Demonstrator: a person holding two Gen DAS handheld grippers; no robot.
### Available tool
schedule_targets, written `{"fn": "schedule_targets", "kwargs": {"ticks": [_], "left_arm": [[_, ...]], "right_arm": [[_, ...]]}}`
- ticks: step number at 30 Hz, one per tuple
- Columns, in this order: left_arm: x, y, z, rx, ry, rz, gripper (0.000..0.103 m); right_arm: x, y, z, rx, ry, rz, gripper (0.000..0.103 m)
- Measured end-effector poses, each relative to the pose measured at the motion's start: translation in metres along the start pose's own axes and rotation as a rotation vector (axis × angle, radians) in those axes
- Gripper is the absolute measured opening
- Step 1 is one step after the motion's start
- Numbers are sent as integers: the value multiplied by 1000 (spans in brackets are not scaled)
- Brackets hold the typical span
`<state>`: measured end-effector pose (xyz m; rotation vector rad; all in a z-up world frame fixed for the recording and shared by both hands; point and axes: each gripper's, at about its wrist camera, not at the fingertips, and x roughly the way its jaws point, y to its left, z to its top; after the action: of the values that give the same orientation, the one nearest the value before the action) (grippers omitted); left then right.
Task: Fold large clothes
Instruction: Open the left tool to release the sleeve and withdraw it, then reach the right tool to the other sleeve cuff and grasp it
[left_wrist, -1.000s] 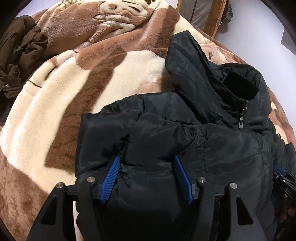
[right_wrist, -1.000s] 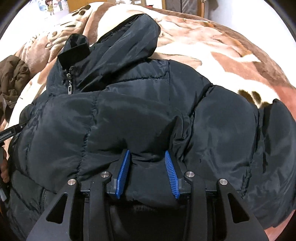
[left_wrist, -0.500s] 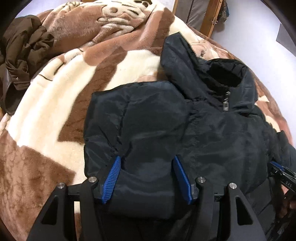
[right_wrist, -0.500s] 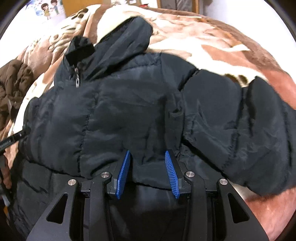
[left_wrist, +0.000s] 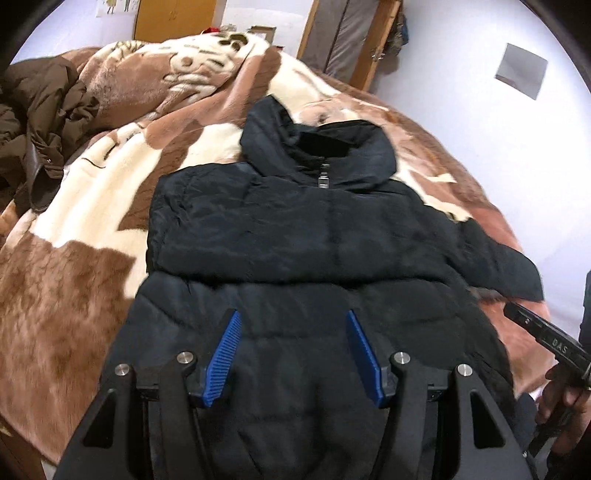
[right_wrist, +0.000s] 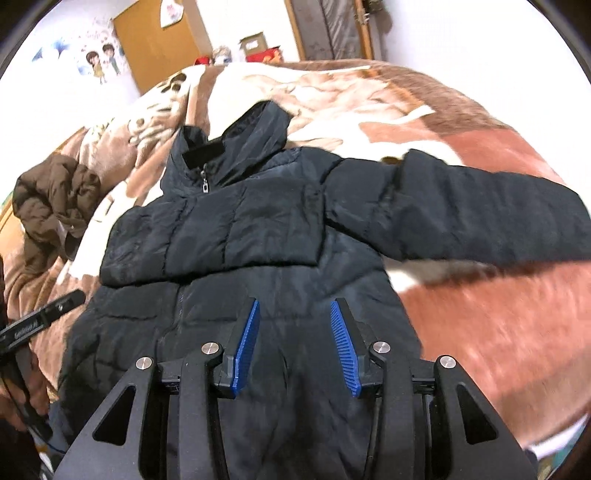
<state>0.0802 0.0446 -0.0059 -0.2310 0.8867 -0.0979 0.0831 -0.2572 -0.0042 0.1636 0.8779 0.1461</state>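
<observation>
A: what changed from a second ago?

B: both grippers pulled up and back. Before, each had jacket (left_wrist: 295, 236) fabric bunched between its pads; now the left gripper (left_wrist: 293, 352) and right gripper (right_wrist: 294, 345) are both released, nothing pinched. The right one's jaws have just been opening a bit.

A: and the jacket?

B: flat on the bed's blanket (left_wrist: 74, 280), zipped, hood (right_wrist: 255, 144) up top. One sleeve is folded across the chest, the other sleeve (right_wrist: 461, 206) sticks out sideways.

A: anything around?

B: a brown coat (left_wrist: 44, 122) heaped near the far edge, well apart. Nothing's in the way.
</observation>
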Motion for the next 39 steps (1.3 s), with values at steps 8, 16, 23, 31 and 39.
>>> {"fn": "schedule_targets", "kwargs": {"ticks": [8, 16, 23, 31, 39], "left_arm": [[-36, -34, -30, 18, -10, -44, 61], [-41, -56, -37, 75, -23, -20, 61], [-38, -67, -38, 109, -31, -22, 61], [-21, -74, -29, 91, -15, -50, 61], [6, -80, -5, 129, -20, -30, 61]], "right_arm": [[-48, -5, -20, -16, -73, -30, 41], [-61, -20, -28, -17, -123, -56, 41], [-57, -37, -27, 18, -105, -62, 41], [-45, -74, -21, 75, -92, -111, 41], [-22, -131, -8, 211, -65, -139, 52]]}}
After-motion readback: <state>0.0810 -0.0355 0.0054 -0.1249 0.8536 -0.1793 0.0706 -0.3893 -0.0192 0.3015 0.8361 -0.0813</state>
